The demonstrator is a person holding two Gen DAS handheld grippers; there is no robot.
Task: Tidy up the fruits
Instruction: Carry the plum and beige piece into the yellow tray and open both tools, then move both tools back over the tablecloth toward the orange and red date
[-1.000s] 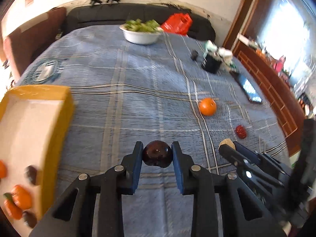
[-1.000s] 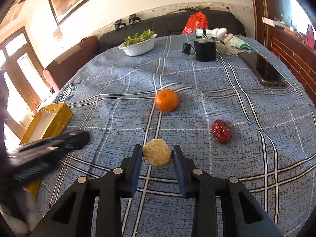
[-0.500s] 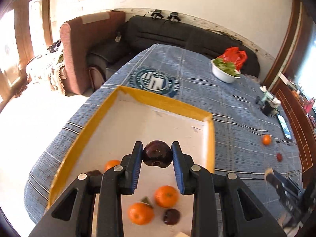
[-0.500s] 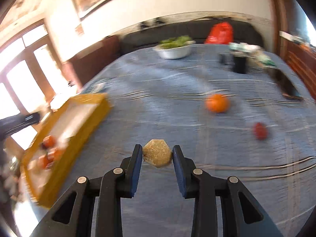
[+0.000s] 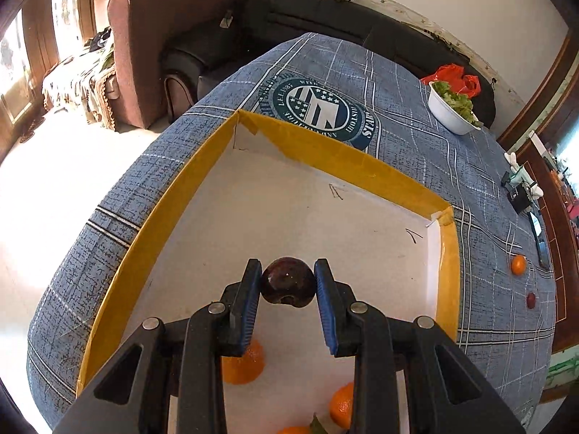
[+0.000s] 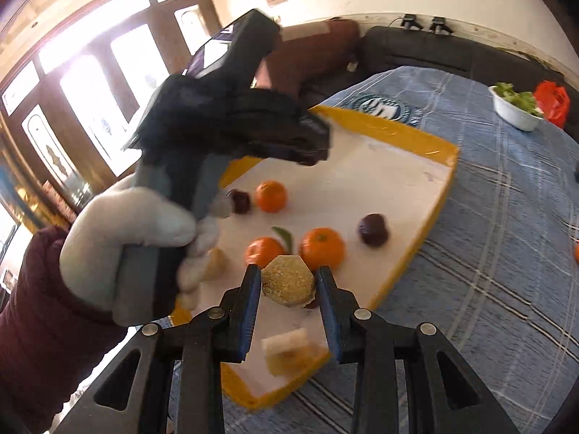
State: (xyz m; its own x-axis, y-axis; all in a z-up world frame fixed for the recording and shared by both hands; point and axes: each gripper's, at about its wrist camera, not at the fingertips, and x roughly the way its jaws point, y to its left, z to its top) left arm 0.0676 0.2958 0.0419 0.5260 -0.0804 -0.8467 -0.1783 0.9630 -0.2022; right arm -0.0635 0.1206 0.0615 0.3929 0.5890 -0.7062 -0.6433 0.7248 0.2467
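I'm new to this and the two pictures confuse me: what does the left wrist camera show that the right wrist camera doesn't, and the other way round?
Only the left wrist view shows the left gripper closed on a dark round fruit above the tray, plus a small red fruit lying on the tablecloth.

Only the right wrist view shows the right gripper closed on a tan hexagonal piece, a gloved hand holding the other gripper, and a pale chunk in the tray.

Both show the yellow-rimmed tray, oranges inside it, and the white bowl of greens.
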